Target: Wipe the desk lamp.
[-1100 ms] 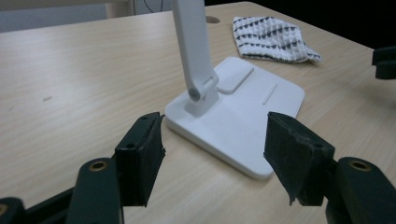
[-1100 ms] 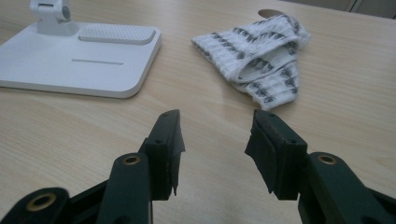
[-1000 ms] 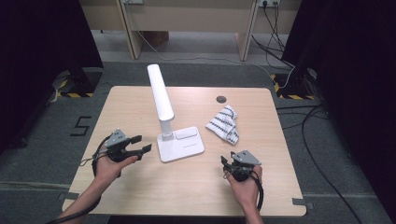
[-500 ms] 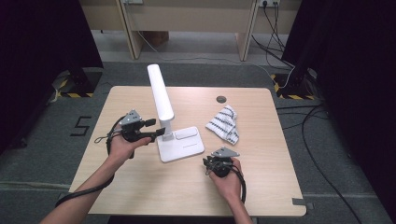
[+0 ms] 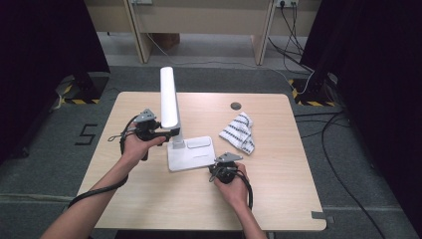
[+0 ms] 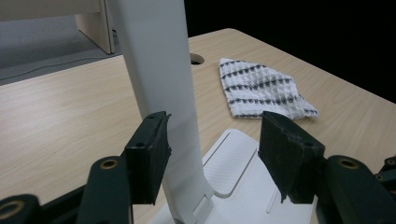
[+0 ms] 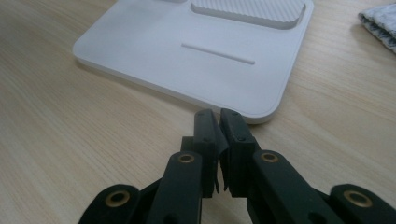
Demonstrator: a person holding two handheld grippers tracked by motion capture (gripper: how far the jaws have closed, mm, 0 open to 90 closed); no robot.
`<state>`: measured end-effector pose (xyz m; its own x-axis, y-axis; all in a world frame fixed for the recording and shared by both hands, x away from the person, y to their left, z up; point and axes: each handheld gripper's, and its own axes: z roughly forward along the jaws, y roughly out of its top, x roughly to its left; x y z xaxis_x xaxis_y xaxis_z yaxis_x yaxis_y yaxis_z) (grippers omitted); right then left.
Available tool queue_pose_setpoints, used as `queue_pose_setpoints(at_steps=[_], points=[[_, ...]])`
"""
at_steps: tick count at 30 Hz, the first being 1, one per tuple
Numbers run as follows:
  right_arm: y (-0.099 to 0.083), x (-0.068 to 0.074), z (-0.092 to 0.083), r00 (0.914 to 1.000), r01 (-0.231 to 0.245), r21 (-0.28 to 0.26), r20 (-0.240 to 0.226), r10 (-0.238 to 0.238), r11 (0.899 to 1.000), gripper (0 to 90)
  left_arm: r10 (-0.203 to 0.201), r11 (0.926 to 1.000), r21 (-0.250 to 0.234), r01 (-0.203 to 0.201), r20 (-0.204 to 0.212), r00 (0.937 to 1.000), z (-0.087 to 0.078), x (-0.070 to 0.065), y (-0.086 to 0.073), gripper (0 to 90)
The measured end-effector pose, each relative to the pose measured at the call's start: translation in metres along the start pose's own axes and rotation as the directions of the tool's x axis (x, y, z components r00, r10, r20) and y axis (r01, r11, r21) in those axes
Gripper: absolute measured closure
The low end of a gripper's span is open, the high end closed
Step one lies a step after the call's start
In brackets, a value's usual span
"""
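Observation:
A white desk lamp (image 5: 168, 97) stands upright on its flat base (image 5: 191, 154) mid-table. My left gripper (image 5: 171, 132) is open at the lamp's stem (image 6: 159, 60); the stem rises just past the left jaw and partly in the gap, and neither pad visibly presses it. My right gripper (image 5: 219, 172) is shut with nothing between its jaws. Its tips (image 7: 219, 123) rest low over the table, just short of the front right corner of the lamp base (image 7: 187, 46). A white cloth with dark stripes (image 5: 239, 132) lies crumpled to the right of the lamp.
The cloth (image 6: 261, 86) lies beyond the base, near a round cable hole (image 5: 235, 105) at the table's far side. Bare wood spreads left of the lamp and along the front edge. Cables run across the floor at the right.
My left gripper has moved forward and right, up to the lamp's stem. My right gripper has slid left toward the base's corner.

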<state>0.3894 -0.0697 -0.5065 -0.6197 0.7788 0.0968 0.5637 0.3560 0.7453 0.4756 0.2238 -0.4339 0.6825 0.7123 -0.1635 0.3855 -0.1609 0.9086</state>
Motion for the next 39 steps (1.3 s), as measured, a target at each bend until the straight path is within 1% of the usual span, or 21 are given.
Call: queue_pose_setpoints(at_steps=[3,6,7,8,9,11,13,16,18,20,22,23,25,29,31,33,34,36,37,38,39], points=[[0.0,0.002,0.001,1.0,0.006,0.0,-0.001,-0.006,1.0,86.2,0.022,0.9996,-0.015,-0.022,-0.014,0.9997,-0.005,-0.002,-0.002,39.7],[0.0,0.005,0.002,0.9999,0.009,0.002,-0.01,-0.009,1.0,86.2,0.012,0.9995,-0.03,-0.013,-0.04,0.9991,-0.008,0.001,-0.003,37.6],[0.001,0.006,0.004,0.9998,0.015,0.004,-0.011,-0.015,1.0,86.2,-0.006,0.9995,-0.032,0.004,-0.052,0.9987,-0.008,0.004,-0.002,35.1],[0.002,0.006,0.005,0.9998,0.018,0.005,-0.01,-0.018,1.0,86.2,-0.041,0.9984,-0.042,0.038,-0.071,0.9967,-0.005,0.011,0.0,33.9],[0.002,0.007,0.006,0.9999,0.014,0.01,-0.008,-0.014,1.0,86.2,-0.052,0.9978,-0.044,0.049,-0.071,0.9961,-0.003,0.014,0.001,33.3],[0.003,0.007,0.008,0.9997,0.022,0.011,-0.008,-0.021,1.0,86.2,-0.059,0.9975,-0.041,0.057,-0.056,0.9967,0.002,0.018,0.005,33.2],[0.003,0.006,0.009,0.9997,0.023,0.016,-0.009,-0.023,1.0,86.4,-0.038,0.9985,-0.041,0.036,-0.041,0.9984,0.007,0.018,0.011,33.2],[0.003,0.007,0.011,0.9998,0.02,0.025,-0.009,-0.02,0.999,86.5,-0.042,0.9984,-0.039,0.041,-0.019,0.9989,0.016,0.018,0.015,34.0],[0.003,0.007,0.012,0.9996,0.028,0.033,-0.008,-0.028,0.999,86.5,-0.046,0.9984,-0.034,0.045,-0.005,0.999,0.021,0.019,0.016,36.5],[0.003,0.008,0.014,0.9997,0.025,0.041,-0.005,-0.024,0.999,86.7,-0.058,0.9977,-0.034,0.058,0.012,0.9982,0.025,0.019,0.016,39.4],[0.003,0.007,0.014,0.9996,0.027,0.037,-0.004,-0.027,0.999,86.7,-0.061,0.9975,-0.033,0.062,0.017,0.998,0.027,0.019,0.015,42.9],[0.003,0.007,0.014,0.9996,0.026,0.035,-0.001,-0.026,0.999,86.7,-0.065,0.9974,-0.03,0.066,0.028,0.9975,0.029,0.019,0.015,45.2],[0.003,0.005,0.015,0.9994,0.034,0.032,0.003,-0.034,0.999,86.7,-0.06,0.9978,-0.026,0.061,0.026,0.9978,0.03,0.018,0.015,46.6],[0.004,0.003,0.015,0.9994,0.028,0.032,0.02,-0.029,0.999,86.6,-0.063,0.9977,-0.023,0.063,0.021,0.9978,0.028,0.019,0.014,52.2],[0.004,0.003,0.015,0.9995,0.015,0.033,0.028,-0.016,0.999,86.4,-0.058,0.9982,-0.016,0.058,0.023,0.9981,0.026,0.018,0.014,53.5],[0.005,0.002,0.016,0.9991,0.016,0.03,0.038,-0.017,0.999,86.8,-0.052,0.9986,-0.013,0.052,0.023,0.9984,0.025,0.018,0.014,54.1],[0.005,0.002,0.016,0.9989,0.02,0.032,0.043,-0.022,0.999,87.0,-0.043,0.999,-0.008,0.043,0.016,0.9989,0.022,0.016,0.013,54.1],[0.005,0.001,0.015,0.9977,0.027,0.033,0.061,-0.029,0.999,87.0,-0.041,0.9991,-0.008,0.041,0.014,0.9991,0.018,0.014,0.011,54.8],[0.005,0.001,0.015,0.9977,0.027,0.033,0.061,-0.029,0.999,87.0,-0.041,0.9991,-0.008,0.041,0.014,0.9991,0.018,0.014,0.011,55.3],[0.006,-0.001,0.016,0.9968,0.023,0.035,0.075,-0.025,0.999,87.0,-0.039,0.9992,-0.007,0.039,0.014,0.9991,0.015,0.012,0.009,55.4],[0.007,-0.002,0.016,0.9962,0.013,0.037,0.086,-0.016,0.999,86.9,-0.035,0.9994,-0.006,0.035,0.011,0.9993,0.007,0.008,0.005,55.8]])
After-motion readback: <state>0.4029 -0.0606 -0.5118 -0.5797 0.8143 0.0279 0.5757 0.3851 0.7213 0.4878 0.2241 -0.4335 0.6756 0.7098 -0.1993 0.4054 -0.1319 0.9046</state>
